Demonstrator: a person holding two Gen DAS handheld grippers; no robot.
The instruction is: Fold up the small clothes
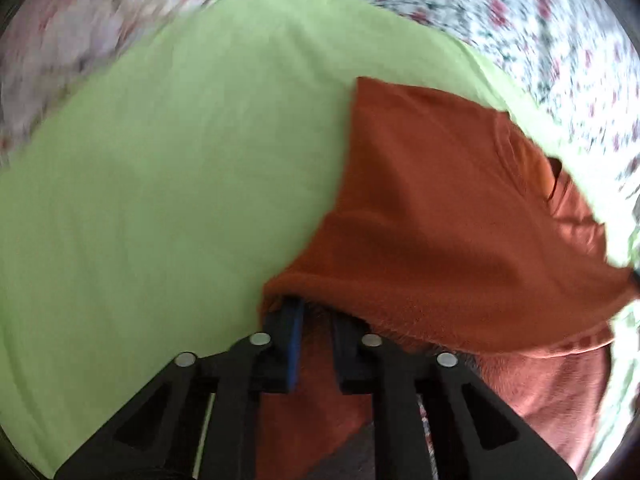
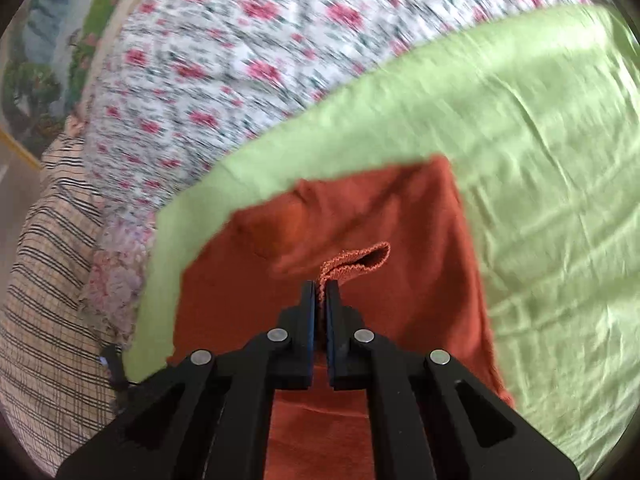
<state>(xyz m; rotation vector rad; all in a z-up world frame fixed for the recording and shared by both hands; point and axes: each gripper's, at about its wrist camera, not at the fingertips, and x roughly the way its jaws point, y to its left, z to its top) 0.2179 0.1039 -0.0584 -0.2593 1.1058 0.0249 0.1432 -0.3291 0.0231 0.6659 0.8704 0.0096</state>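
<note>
Right wrist: rust-orange garment (image 2: 400, 216) draped, its ribbed hem pinched.

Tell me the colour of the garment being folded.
Rust orange garment, lying on a light green sheet; the right wrist view shows it best.

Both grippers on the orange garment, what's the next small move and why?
Probably carry both held edges together across the orange garment and lay them down: right gripper pinches its ribbed hem, left gripper sits in a lifted fold, over the green sheet.
</note>
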